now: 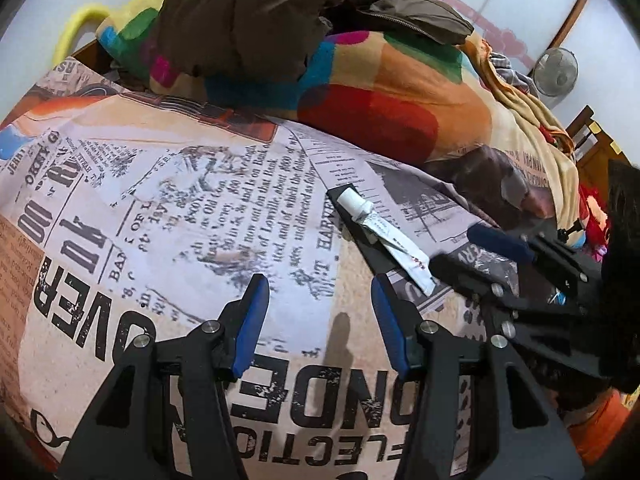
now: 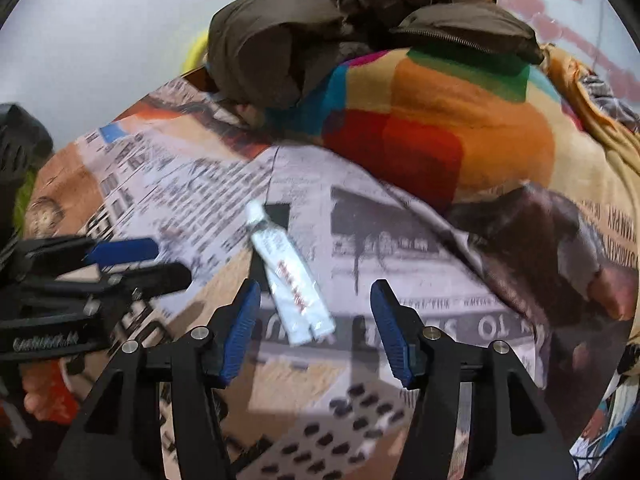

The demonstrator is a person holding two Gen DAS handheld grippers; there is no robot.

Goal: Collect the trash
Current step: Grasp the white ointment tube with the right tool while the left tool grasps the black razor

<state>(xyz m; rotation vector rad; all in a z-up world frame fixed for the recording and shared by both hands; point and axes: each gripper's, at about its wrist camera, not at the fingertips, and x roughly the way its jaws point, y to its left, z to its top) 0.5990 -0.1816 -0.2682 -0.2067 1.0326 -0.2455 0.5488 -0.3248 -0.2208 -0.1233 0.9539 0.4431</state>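
Note:
A crumpled white tube (image 1: 384, 236) with red lettering lies on the newspaper-print bedsheet (image 1: 180, 208). In the right wrist view the tube (image 2: 288, 276) runs from the sheet's middle down between the fingertips of my right gripper (image 2: 316, 312). That gripper's blue pads (image 2: 244, 320) stand apart on either side and do not press on the tube. My left gripper (image 1: 320, 308) hangs open over bare sheet to the left of the tube, nothing between its fingers. Each gripper shows in the other's view: the right gripper (image 1: 456, 248) by the tube's near end, the left gripper (image 2: 172, 261) at the left.
A many-coloured blanket (image 1: 400, 92) is heaped behind the tube, with a brown jacket (image 1: 248, 20) on top. A yellow curved object (image 1: 76, 28) and a white wall lie at the far left. A fan (image 1: 556, 72) and wooden furniture (image 1: 588, 132) stand at the right.

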